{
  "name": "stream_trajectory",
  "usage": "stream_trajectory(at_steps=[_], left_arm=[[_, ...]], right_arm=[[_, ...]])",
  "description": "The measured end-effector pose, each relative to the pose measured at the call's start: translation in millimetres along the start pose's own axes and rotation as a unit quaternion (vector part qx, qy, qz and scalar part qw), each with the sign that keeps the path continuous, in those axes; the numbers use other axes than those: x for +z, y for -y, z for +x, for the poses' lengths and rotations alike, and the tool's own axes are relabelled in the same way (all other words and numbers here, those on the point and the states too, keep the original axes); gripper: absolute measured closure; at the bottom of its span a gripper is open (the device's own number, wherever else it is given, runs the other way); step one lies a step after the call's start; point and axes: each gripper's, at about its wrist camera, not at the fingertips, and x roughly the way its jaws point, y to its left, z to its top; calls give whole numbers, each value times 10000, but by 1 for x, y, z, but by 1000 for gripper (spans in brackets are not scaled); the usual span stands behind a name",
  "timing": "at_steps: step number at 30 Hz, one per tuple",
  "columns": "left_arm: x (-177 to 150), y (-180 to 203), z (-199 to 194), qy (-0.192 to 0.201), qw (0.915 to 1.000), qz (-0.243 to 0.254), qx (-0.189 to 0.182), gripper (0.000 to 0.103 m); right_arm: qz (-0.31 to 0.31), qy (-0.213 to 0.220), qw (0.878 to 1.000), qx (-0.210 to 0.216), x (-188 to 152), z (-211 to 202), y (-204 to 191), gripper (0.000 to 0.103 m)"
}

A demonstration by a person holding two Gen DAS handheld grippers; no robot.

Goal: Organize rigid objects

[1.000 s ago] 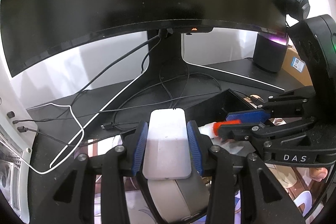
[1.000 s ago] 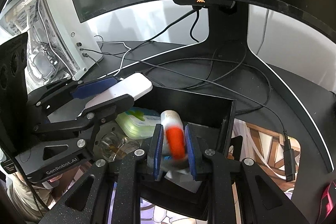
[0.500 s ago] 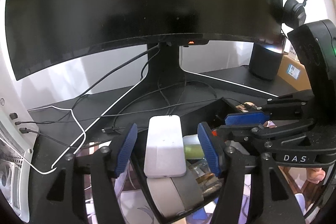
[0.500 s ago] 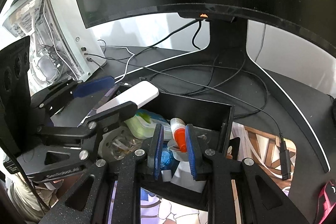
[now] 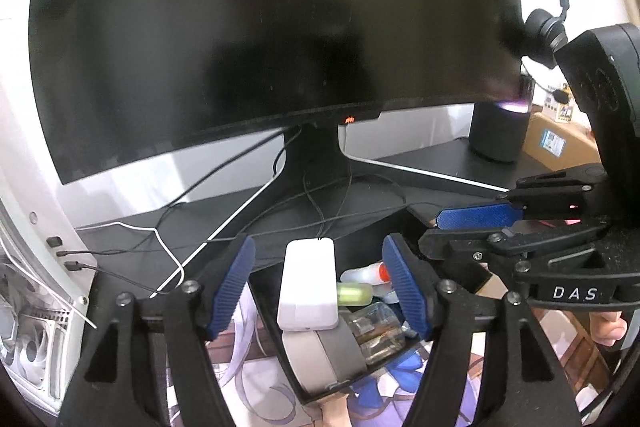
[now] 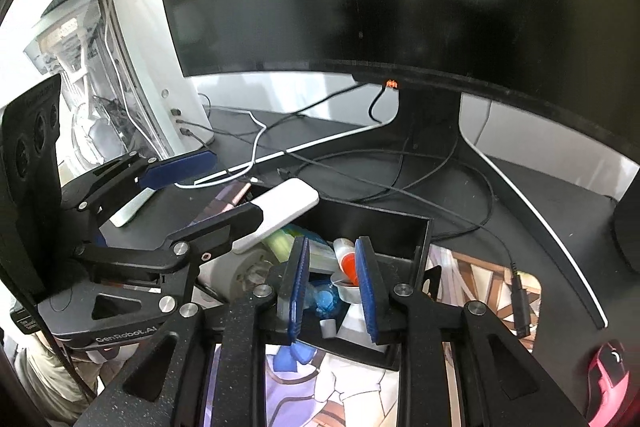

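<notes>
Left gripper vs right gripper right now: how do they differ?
The left gripper has its jaws spread wide; the right gripper has them narrower, though also open. The left sits over a white power bank, the right over a small orange-capped bottle. Both hold nothing and hover above the black bin.

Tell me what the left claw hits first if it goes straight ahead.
Probably the white slab lying atop the black bin, centred between the open left claw's fingers. Depth is unclear; beyond it stands the monitor stand.

Monitor point(image 5: 272, 27), headphones point(image 5: 544, 23), speaker point(image 5: 498, 131), cables point(image 6: 400, 179)
</notes>
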Motion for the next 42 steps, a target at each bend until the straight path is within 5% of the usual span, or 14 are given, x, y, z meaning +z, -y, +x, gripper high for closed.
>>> stream_trajectory(at_steps=[5, 24, 38, 42], left_arm=[[4, 2, -20, 196, 9998, 45, 86, 26], [-2, 7, -82, 743, 9970, -164, 137, 24], [-26, 19, -90, 825, 9963, -173, 152, 19], [-30, 26, -91, 905, 9950, 1, 421, 19]], right_arm=[[-72, 191, 9998, -9, 0, -21, -9, 79], [-282, 787, 9965, -18, -19, -84, -34, 79], [-387, 1119, 9930, -22, -45, -103, -43, 69], [-394, 1177, 9923, -43, -54, -105, -45, 67]])
